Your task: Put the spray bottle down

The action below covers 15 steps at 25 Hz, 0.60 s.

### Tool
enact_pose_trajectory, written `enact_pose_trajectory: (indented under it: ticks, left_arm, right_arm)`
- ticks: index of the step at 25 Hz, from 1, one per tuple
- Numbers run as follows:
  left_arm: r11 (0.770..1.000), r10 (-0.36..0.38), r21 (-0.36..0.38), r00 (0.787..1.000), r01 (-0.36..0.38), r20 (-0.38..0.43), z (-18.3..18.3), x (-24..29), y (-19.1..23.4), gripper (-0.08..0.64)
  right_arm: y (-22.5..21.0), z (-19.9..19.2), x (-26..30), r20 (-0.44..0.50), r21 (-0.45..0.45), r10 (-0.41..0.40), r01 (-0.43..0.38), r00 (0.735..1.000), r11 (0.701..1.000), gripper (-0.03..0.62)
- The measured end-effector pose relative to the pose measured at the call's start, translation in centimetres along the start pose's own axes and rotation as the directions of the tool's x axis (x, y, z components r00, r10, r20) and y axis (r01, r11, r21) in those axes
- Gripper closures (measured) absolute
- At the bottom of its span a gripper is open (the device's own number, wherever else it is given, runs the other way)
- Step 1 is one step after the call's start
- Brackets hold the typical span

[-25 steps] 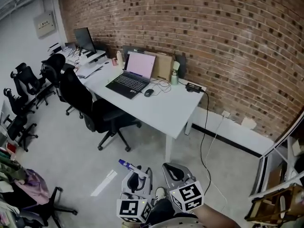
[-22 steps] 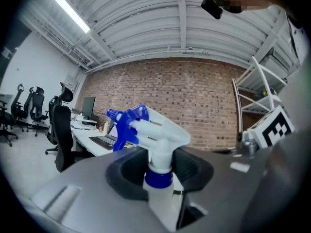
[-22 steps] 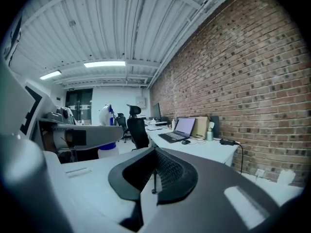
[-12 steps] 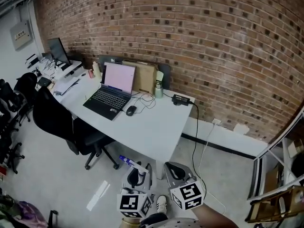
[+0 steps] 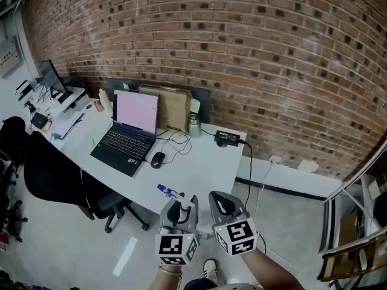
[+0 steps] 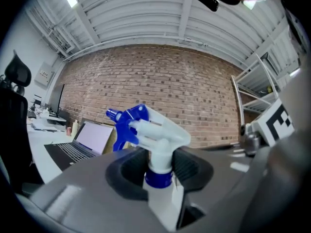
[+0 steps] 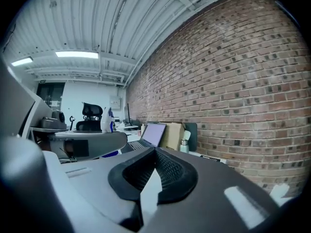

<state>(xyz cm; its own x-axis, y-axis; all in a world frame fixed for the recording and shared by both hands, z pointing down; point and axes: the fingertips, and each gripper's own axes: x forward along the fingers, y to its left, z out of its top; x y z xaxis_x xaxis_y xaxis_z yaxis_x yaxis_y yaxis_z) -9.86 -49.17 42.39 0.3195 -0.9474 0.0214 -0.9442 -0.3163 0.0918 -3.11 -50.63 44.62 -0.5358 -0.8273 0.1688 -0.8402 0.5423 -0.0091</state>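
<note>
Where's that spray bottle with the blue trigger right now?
The spray bottle sits clamped by its neck in the left gripper, low in the head view, by the near edge of the white desk, left of the right gripper.

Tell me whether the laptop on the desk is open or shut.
Open: the laptop has its lit screen raised above the keyboard.

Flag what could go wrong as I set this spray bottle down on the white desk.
1. The left hand-held gripper grips the white spray bottle with the blue trigger head only at its narrow neck; the body may swing and land tilted, then topple on release.
2. Its nozzle points towards the black mouse and open laptop on the white desk; a bumped trigger could wet them. Aim for the bare near corner.
</note>
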Motion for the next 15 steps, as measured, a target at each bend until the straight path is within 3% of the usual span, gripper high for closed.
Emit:
enact_pose_trajectory:
  ticks: [7, 15]
  left_arm:
    - [1.0, 0.009, -0.011, 1.0, -0.009, -0.017, -1.3, 5.7, 2.3, 0.428]
    - [1.0, 0.019, -0.015, 0.999, -0.02, -0.029, -2.3, 7.9, 3.5, 0.426]
  right_arm:
    - [-3.5, -0.8, 5.2, -0.035, 0.018, -0.025, 0.026, 0.999, 0.999, 0.594]
    - [-4.4, -2.1, 7.0, -0.063, 0.032, -0.025, 0.027, 0.998, 0.999, 0.594]
